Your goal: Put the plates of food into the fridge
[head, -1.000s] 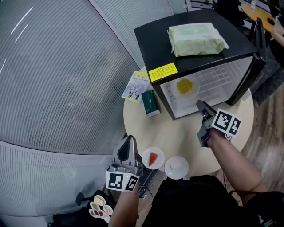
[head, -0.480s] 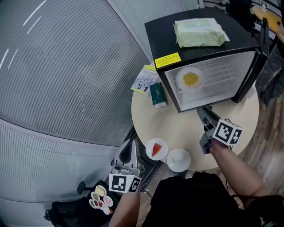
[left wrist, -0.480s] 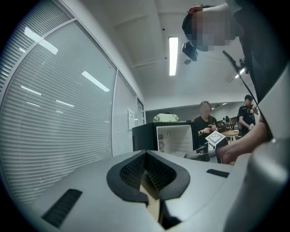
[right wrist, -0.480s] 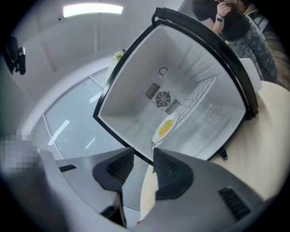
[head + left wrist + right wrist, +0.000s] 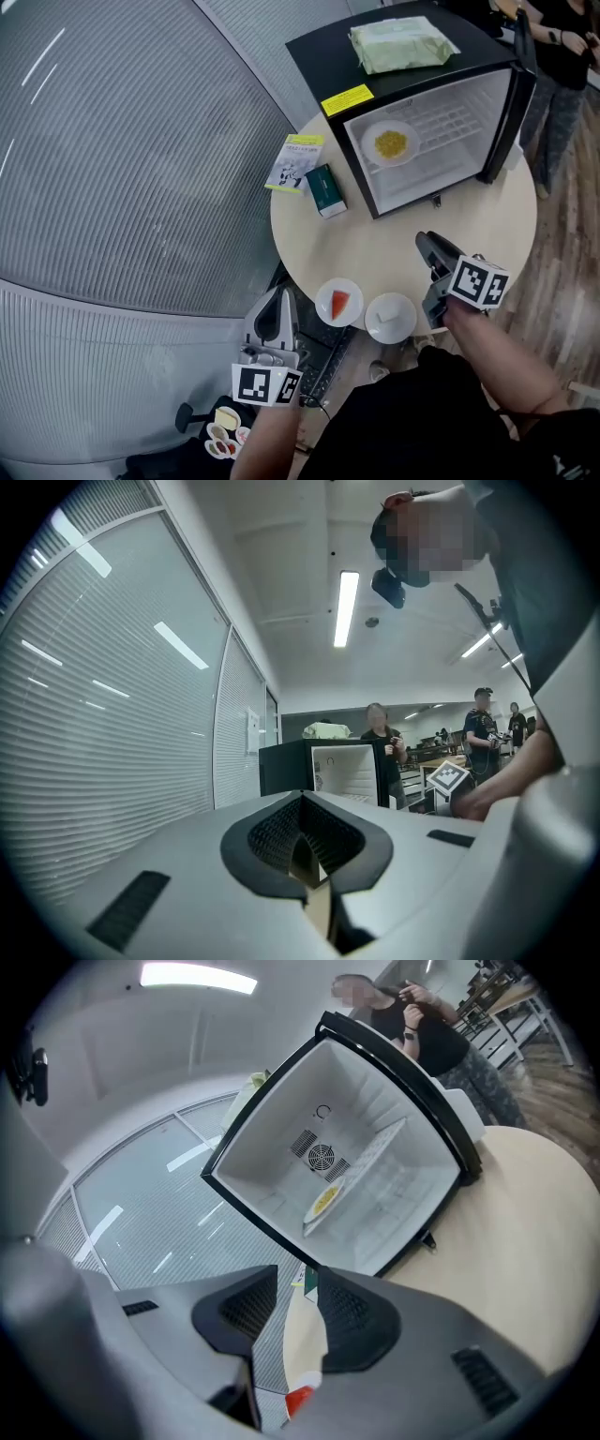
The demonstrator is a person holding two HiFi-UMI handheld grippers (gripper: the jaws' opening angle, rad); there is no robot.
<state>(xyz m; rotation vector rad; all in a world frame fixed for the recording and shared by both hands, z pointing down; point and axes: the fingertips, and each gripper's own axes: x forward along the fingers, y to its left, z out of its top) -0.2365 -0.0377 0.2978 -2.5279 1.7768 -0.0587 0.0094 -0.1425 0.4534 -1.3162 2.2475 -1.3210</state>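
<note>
Ribbed grey slatted panelling fills the left of the head view, and wood-plank flooring shows at the right edge. At centre stands one round table with a smooth, matte beige top. At upper right a boxy black mini fridge sits on the table with its door swung open, showing white walls and a wire shelf. A soft pale-green plastic pack lies on its glossy top. There are three round white plates. One plate of yellow food rests on the shelf inside the fridge. A plate with a red wedge and a second plate, whose small pale contents I cannot identify, lie just beside each other at the table's near edge, at bottom centre. A printed booklet and a small dark-green box lie left of the fridge. The left gripper hangs off the table at lower left, just left of the red-wedge plate. Its textured black jaws stand a narrow slit apart with nothing between them. The right gripper hovers over the table at right, just above the pale plate and well below the fridge. Its jaws stand spread and empty. In the right gripper view they frame bare tabletop and a sliver of red.
</note>
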